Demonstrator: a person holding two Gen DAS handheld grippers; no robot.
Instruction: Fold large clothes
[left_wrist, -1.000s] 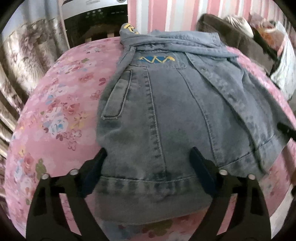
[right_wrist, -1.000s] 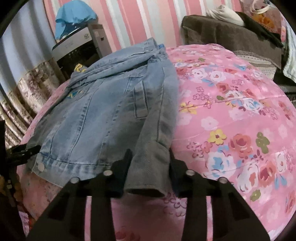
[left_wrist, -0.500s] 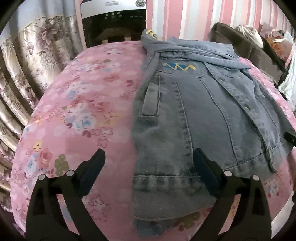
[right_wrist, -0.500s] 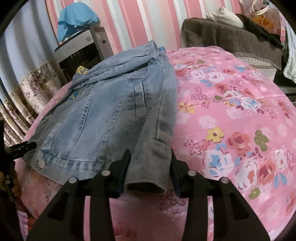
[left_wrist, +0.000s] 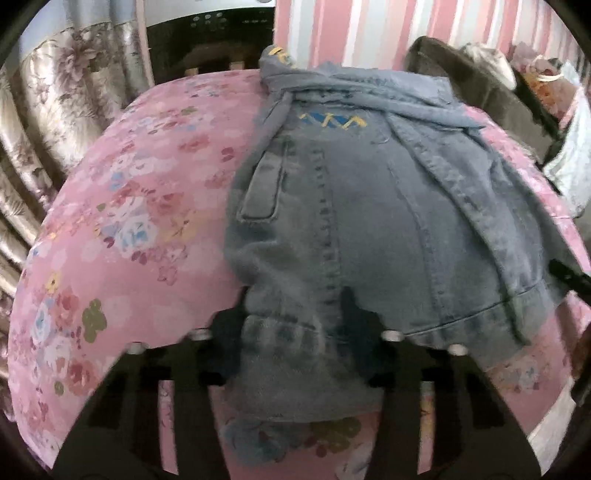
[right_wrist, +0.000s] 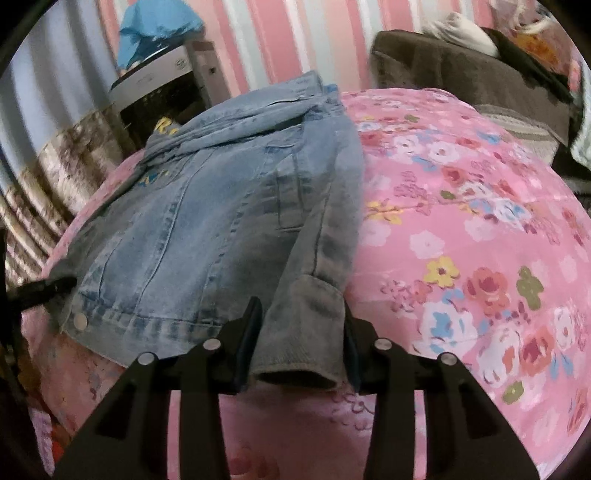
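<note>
A blue denim jacket (left_wrist: 369, 203) lies front-down on a pink flowered bed cover (left_wrist: 129, 221), hem towards me. My left gripper (left_wrist: 291, 314) is closing its jaws on the hem's left corner, and the denim bunches up between the fingers. In the right wrist view the same jacket (right_wrist: 207, 229) has one sleeve folded along its right side. My right gripper (right_wrist: 301, 325) is shut on that sleeve's cuff (right_wrist: 299, 343), a pad against each side. The left gripper's tip (right_wrist: 40, 288) shows at the jacket's far hem corner.
A dark appliance (left_wrist: 210, 33) stands behind the bed with a blue cloth (right_wrist: 155, 33) on top. Flowered curtains (left_wrist: 55, 110) hang at the left. A brown sofa (right_wrist: 461, 74) piled with clothes sits at the back right. Pink cover (right_wrist: 461, 221) spreads right of the jacket.
The left gripper stood wide open, shifted left along the hem, and has now closed in on the hem's left corner. The right gripper kept its hold on the cuff and barely moved.
</note>
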